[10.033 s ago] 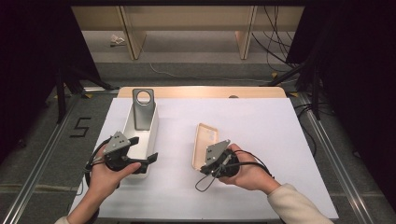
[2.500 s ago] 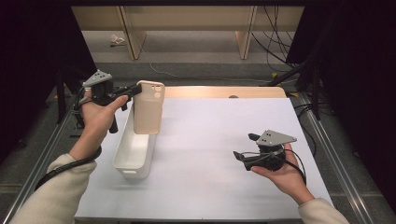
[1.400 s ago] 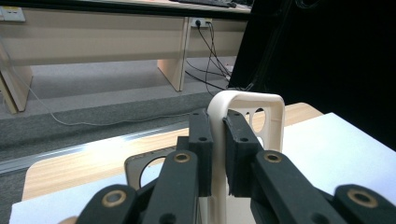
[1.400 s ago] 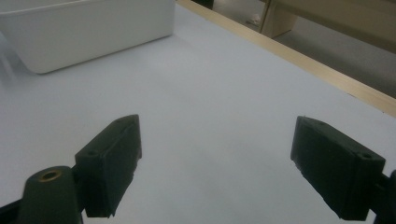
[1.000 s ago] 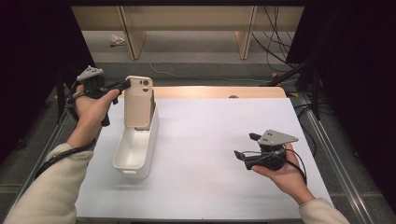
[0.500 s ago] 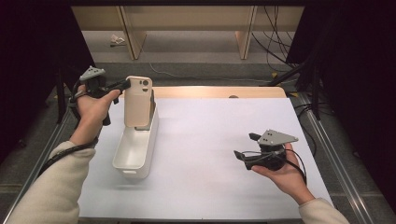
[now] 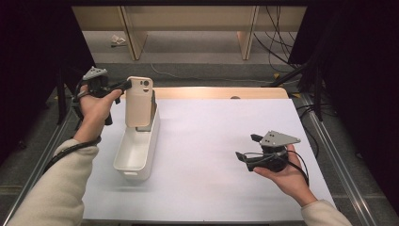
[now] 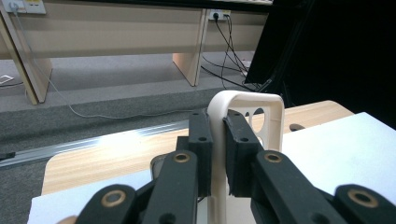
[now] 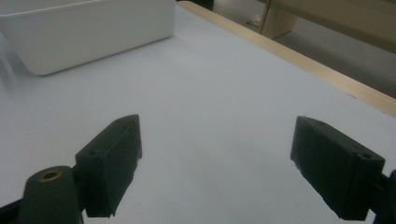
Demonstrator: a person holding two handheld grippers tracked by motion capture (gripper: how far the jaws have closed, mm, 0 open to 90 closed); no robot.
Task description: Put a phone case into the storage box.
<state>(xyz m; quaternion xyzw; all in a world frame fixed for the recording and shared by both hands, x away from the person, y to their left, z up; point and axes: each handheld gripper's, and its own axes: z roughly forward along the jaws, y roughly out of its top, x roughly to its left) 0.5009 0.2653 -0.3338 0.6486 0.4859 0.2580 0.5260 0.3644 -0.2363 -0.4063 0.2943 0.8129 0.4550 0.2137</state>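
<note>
The left gripper (image 8: 217,154) has its jaws clamped on the edge of a beige plastic phone case (image 7: 138,101), seen close in the left gripper view; the high view shows it upright at the white plastic bin's (image 7: 136,153) twelve-o'clock end. The right gripper (image 9: 215,163), jaws wide apart and empty, hovers toward four o'clock over the white table (image 7: 211,136).

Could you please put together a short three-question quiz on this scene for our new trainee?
1. True or false: the left gripper is shut on the beige phone case.
2. How do the jaws of the right gripper stand? A. wide apart, nothing between them; B. clamped on the bin; C. closed on a cable.
3. Fill in: the phone case stands upright at the far end of the white ___.

Key: 1 true; 2 A; 3 bin.
</note>
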